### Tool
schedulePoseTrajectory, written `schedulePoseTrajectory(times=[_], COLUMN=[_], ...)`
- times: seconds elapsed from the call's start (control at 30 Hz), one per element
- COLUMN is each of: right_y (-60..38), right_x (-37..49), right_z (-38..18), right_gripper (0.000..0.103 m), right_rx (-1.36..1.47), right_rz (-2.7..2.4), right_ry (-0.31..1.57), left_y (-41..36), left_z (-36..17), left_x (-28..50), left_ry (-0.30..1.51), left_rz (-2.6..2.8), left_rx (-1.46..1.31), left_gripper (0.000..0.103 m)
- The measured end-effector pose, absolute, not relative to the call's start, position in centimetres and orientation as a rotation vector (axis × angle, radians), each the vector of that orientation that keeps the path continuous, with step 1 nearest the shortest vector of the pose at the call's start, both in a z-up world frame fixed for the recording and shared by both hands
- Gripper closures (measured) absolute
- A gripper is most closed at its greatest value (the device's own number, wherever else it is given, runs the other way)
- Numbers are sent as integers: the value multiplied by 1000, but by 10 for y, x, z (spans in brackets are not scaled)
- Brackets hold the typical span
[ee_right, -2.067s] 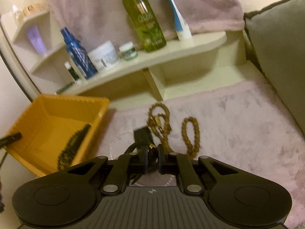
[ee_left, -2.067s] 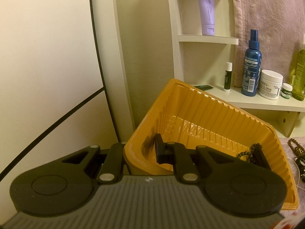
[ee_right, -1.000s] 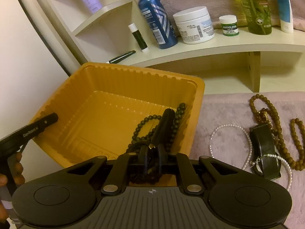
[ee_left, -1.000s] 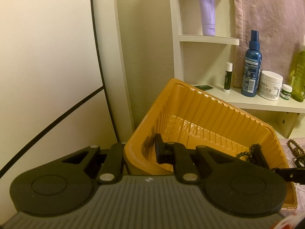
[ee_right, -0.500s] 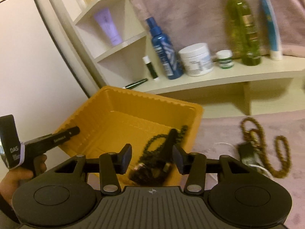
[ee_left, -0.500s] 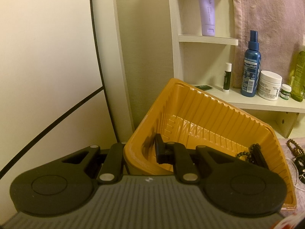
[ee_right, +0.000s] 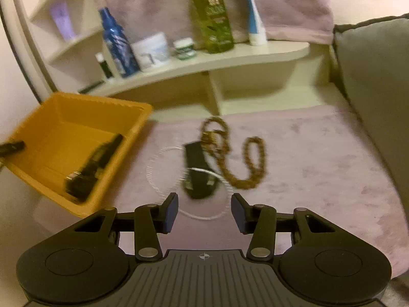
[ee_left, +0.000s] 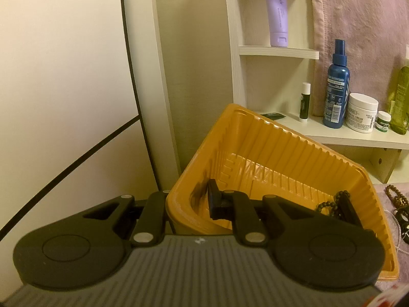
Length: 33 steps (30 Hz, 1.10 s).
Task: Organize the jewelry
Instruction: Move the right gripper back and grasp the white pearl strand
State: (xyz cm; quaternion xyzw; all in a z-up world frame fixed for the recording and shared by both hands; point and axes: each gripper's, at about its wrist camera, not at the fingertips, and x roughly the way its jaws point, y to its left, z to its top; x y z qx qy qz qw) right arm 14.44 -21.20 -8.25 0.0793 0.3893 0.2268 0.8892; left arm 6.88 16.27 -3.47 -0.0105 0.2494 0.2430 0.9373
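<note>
An orange tray (ee_left: 281, 151) (ee_right: 58, 107) sits tilted at the left, with a dark bead bracelet (ee_left: 332, 204) (ee_right: 94, 163) inside. My left gripper (ee_left: 189, 202) is shut on the tray's near corner rim, one finger inside, one outside. My right gripper (ee_right: 204, 211) is open and empty above the pink cloth (ee_right: 319, 153). Just ahead of it lie a black watch (ee_right: 196, 171), a white pearl necklace (ee_right: 163, 176) and brown bead strands (ee_right: 245, 158).
A cream shelf (ee_right: 204, 61) behind holds a blue spray bottle (ee_right: 117, 48), a white cream jar (ee_right: 152, 50), a green bottle (ee_right: 211, 12) and a white tube. A grey cushion (ee_right: 370, 89) stands at the right. A white wall panel (ee_left: 64, 76) fills the left.
My right gripper opened and let a dark bead bracelet drop into the tray, then swung right and back over the cloth. My left gripper kept its hold on the tray rim.
</note>
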Motion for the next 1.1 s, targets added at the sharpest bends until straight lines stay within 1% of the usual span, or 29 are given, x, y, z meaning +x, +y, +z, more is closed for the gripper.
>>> schedulePoseTrajectory(times=[0.07,0.23,0.37,0.73,0.83,0.93,0.97,1.0,1.1], right_y=[-213,-213,-208,-198,-194,-191,-190,-189,-187], right_x=[148,157,163,173,174,171,170,169,167], right_z=[-87,-96,-101,-110,-112,-115,-115,-116,-116], right_gripper=[73,82,85,86,88,92,97,100,101], right_rx=[128,81,56,-2,-31,-78,-94,-108,-131], right_rz=[462,477,481,480,478,477,476,478,482], right_ry=[807,810,817,794,775,752,746,740,736], left_y=[162,162,162,163,163,163,163,163,163], left_z=[-35,-35,-35,-36,-36,-36,-36,-36,-36], left_x=[70,69,69,69,69,69,69,69,69], left_ry=[510,509,510,511,512,511,511,511,512], left_rz=[497,497,497,497,497,499,499,499,499], left_rx=[-20,-21,-22,-23,-24,-25,-25,-25,-25], left_gripper=[90,90,90,90,90,90,90,90,90])
